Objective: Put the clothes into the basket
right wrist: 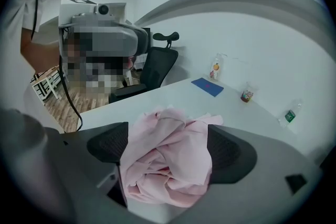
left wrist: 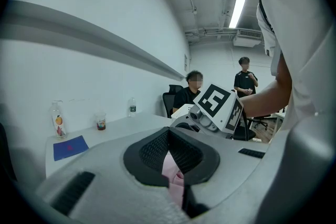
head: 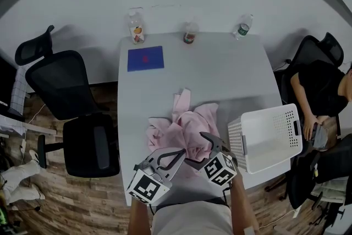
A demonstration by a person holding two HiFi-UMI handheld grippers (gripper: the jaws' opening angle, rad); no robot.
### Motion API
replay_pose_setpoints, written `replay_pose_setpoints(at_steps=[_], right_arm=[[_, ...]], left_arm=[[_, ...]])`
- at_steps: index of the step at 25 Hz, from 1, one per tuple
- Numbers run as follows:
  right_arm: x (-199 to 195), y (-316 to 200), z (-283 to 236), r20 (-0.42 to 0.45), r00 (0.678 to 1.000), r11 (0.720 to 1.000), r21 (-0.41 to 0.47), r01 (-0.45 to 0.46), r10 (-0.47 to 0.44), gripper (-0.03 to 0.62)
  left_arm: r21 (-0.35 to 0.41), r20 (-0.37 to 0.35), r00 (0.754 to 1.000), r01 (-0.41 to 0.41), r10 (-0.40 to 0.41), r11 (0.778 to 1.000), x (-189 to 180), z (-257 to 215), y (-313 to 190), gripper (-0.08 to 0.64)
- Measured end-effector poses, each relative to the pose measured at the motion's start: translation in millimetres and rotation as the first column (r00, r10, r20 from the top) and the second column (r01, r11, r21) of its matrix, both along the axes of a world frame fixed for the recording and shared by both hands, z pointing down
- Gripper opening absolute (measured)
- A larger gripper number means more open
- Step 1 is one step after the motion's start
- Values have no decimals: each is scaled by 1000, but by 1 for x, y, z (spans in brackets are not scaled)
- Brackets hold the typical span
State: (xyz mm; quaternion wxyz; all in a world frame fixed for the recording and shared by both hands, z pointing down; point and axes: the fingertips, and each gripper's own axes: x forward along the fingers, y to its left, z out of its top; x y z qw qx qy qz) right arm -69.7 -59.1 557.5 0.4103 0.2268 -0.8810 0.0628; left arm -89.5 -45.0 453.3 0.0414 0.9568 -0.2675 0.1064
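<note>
You are grasping the pink garment [head: 187, 124], left gripper [left wrist: 170, 152] clamping a fold, right gripper [right wrist: 167, 147] wide astride it; the next move is likely closing it and lifting toward the basket [head: 267, 113] at 3 o'clock.

Office: white meeting table [head: 220, 71], black swivel chairs [head: 60, 85], wood-plank floor [head: 60, 198]

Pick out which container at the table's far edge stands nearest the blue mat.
The orange-labelled bottle, leftmost, right behind the blue mat; the red-labelled cup and green-labelled bottle stand farther right.
</note>
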Motion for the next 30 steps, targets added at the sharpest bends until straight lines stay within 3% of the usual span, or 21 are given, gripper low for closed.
replay_pose_setpoints(at_steps=[5, 10, 30], right_arm=[[2, 1, 20, -12, 1000, 999, -33, -27, 26, 485], [2, -1, 38, -4, 997, 995, -65, -72, 72, 574], [6, -10, 100, -60, 985, 973, -155, -172, 164, 577]], left_arm=[[-13, 18, 1000, -10, 10, 1000, 2, 10, 0, 2], [-22, 34, 999, -18, 19, 1000, 3, 16, 0, 2], [-115, 70, 997, -11, 20, 993, 1, 49, -1, 2]])
